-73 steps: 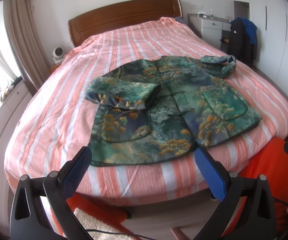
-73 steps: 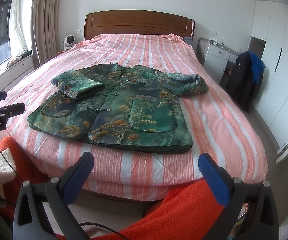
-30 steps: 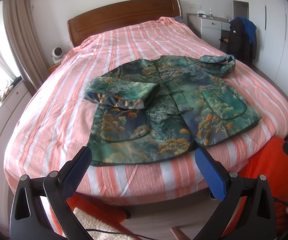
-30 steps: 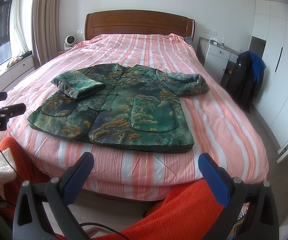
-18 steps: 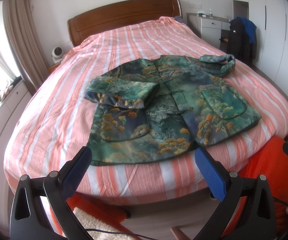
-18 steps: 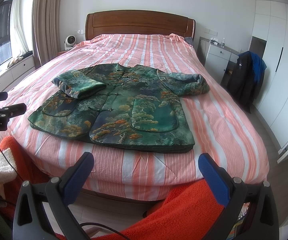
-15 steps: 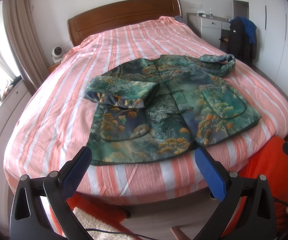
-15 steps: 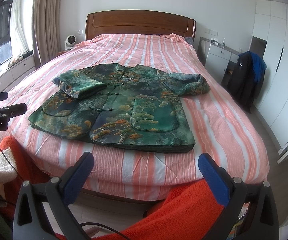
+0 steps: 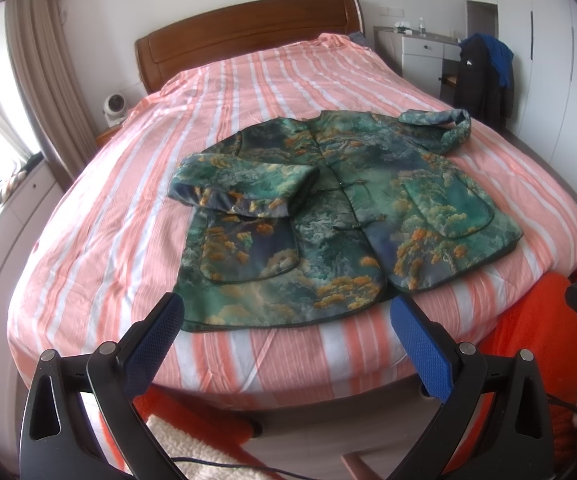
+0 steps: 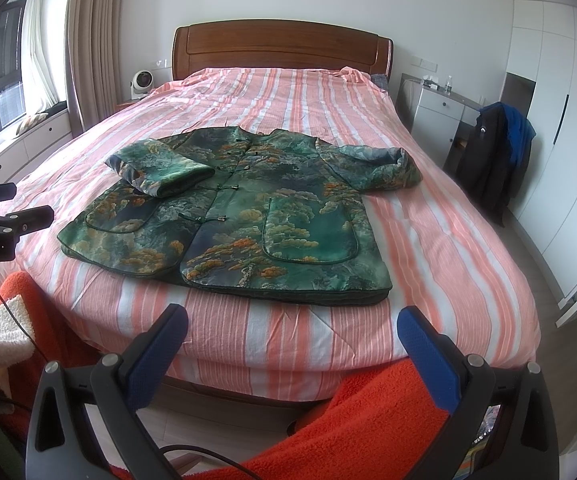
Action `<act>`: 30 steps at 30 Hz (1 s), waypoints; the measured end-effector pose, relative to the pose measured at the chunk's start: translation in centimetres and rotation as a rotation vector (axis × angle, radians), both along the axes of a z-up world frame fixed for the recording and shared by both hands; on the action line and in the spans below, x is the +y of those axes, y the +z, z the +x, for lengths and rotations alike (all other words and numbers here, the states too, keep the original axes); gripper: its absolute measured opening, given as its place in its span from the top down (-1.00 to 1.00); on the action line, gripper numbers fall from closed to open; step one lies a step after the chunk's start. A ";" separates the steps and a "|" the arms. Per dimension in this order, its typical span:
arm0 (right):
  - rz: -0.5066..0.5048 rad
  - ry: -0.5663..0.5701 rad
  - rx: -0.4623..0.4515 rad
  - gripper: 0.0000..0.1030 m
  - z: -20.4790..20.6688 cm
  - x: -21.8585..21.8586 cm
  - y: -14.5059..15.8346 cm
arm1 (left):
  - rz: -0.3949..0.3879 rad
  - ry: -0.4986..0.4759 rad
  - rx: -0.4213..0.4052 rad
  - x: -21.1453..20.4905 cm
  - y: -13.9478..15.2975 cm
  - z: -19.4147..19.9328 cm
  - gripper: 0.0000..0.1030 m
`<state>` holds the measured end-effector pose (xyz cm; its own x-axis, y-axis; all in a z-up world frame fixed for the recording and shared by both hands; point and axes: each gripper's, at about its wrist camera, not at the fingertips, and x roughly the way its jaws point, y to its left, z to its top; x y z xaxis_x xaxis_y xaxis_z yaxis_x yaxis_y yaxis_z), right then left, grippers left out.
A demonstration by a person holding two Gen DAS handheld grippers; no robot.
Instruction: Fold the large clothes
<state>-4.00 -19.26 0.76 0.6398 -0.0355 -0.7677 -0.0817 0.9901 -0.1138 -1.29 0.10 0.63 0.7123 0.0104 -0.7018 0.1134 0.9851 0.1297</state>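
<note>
Almost nothing had shifted since earlier: in the left wrist view the left gripper hung wide and empty short of the jacket on the bed, one sleeve already folded in. In the right wrist view the right gripper gaped too; the padded cloth could probably slip from a shallow pinch

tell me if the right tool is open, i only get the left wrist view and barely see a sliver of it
Observer: Yes. The right tool is wide open with nothing between its blue pads. It hovers short of the foot of the bed, not touching the green patterned jacket.
Operator: whats right under it
Observer: Orange fleece fabric, bunched below the tool on the near side of the bed.
Operator: is the hem corner on that side flat
Observer: It looks flat. The right wrist view shows that corner as stacked layers lying on the striped cover, set back from the bed's foot edge.
</note>
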 end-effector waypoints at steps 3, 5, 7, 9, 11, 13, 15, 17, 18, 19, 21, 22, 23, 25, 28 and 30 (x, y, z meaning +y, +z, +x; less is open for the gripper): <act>0.000 0.000 0.000 -1.00 0.0 0.0 0.0 | -0.001 0.000 0.000 0.0 0.0 0.0 -0.99; 0.000 0.000 0.000 -1.00 0.0 0.0 0.0 | 0.000 -0.001 0.001 0.0 0.0 -0.1 -0.99; 0.000 -0.001 0.001 -1.00 0.0 0.0 0.0 | 0.000 -0.002 0.003 -0.1 0.0 0.0 -0.99; 0.000 0.000 0.001 -1.00 0.1 0.0 0.0 | 0.001 -0.007 0.009 -0.2 -0.2 -0.1 -0.99; 0.001 0.000 0.001 -1.00 0.1 0.0 0.0 | 0.002 -0.012 0.014 -0.4 -0.4 -0.1 -0.99; 0.000 0.000 0.001 -1.00 0.1 0.1 0.0 | 0.003 -0.016 0.022 -0.5 -0.6 -0.1 -0.99; 0.001 0.000 0.001 -1.00 0.0 0.1 -0.1 | 0.003 -0.018 0.026 -0.4 -0.6 0.1 -0.99; 0.001 -0.001 0.001 -1.00 0.1 0.0 -0.1 | 0.004 -0.018 0.027 -0.4 -0.6 0.2 -0.99; 0.001 -0.001 0.001 -1.00 0.1 0.0 -0.1 | 0.003 -0.019 0.027 -0.4 -0.6 0.2 -0.99; 0.001 -0.001 0.002 -1.00 0.1 0.1 -0.1 | 0.003 -0.019 0.029 -0.4 -0.6 0.2 -0.99; 0.001 -0.001 0.001 -1.00 0.1 0.0 0.0 | 0.004 -0.019 0.030 -0.3 -0.6 0.3 -0.99; 0.001 0.000 0.002 -1.00 0.1 0.0 -0.1 | 0.004 -0.018 0.033 -0.3 -0.7 0.3 -0.99; 0.001 -0.001 0.002 -1.00 0.1 0.0 0.0 | 0.004 -0.018 0.037 -0.1 -0.7 0.5 -0.99; 0.001 0.000 0.004 -1.00 0.0 0.3 -0.1 | 0.001 -0.018 0.049 0.0 -1.0 0.7 -0.99; 0.003 0.000 0.009 -1.00 -0.1 0.7 -0.4 | -0.002 -0.015 0.072 0.2 -1.4 0.9 -0.99; 0.004 0.001 0.013 -1.00 -0.1 0.8 -0.6 | -0.006 -0.011 0.085 0.4 -1.6 1.0 -0.99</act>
